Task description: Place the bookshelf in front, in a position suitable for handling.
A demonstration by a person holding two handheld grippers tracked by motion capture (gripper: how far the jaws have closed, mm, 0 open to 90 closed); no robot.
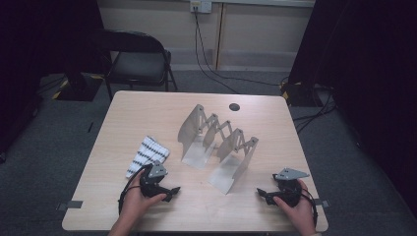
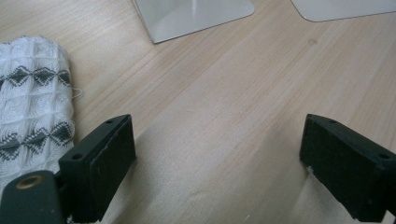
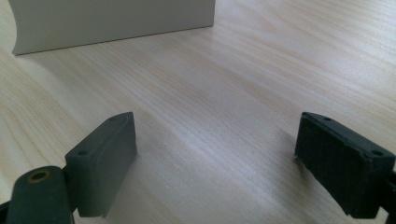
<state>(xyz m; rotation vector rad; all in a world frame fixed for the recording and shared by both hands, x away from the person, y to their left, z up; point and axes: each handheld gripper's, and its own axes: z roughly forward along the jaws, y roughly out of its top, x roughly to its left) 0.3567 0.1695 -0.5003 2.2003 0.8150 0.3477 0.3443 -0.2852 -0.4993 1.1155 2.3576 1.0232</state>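
Both grippers rest low on the table [image 1: 147, 105], jaws apart.
Left gripper [image 1: 173, 191] just beside the folded cloth [image 1: 146, 155]; right gripper [image 1: 260, 192] near the metal rack [image 1: 216, 142]; nothing between either's jaws.

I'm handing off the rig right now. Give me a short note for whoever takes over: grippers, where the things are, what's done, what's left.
Left gripper: open, empty, low over the table, beside the cloth.
Right gripper: open, empty, near the table's front right.
Cloth: folded, flat, left of the rack, not held.
Rack: metal, expanding, stands mid-table, nothing on it.
Done: nothing picked up yet.
Left: probably grip the cloth and bring it to the rack.
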